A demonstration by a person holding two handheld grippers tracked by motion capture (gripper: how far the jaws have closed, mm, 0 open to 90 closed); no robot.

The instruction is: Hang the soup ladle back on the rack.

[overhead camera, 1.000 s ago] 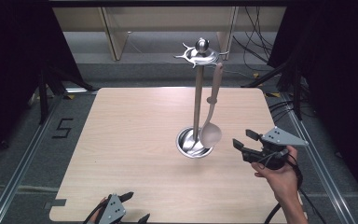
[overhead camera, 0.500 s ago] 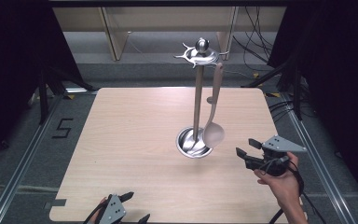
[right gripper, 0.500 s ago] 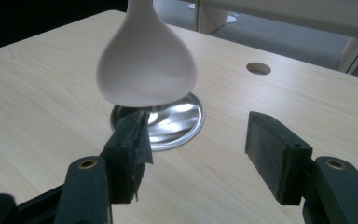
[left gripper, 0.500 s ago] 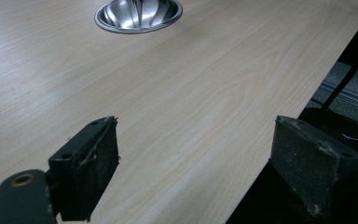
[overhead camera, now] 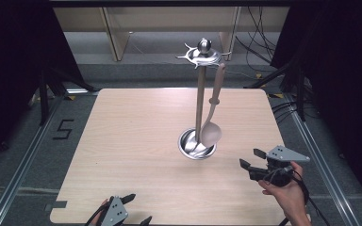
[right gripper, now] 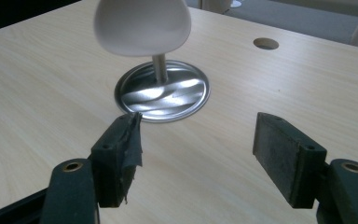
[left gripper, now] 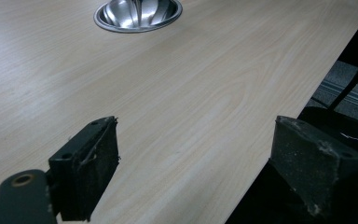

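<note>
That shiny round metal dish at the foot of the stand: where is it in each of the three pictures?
High view: the dish sits right of the table's middle.
Left gripper view: the dish is at the top edge, partly cut off.
Right gripper view: centre, under the spoon bowl.
Shared landmark: the wooden table.

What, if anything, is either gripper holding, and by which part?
Nothing is held. The left gripper and right gripper both stand open over bare table; the spoon hangs from the stand.
</note>
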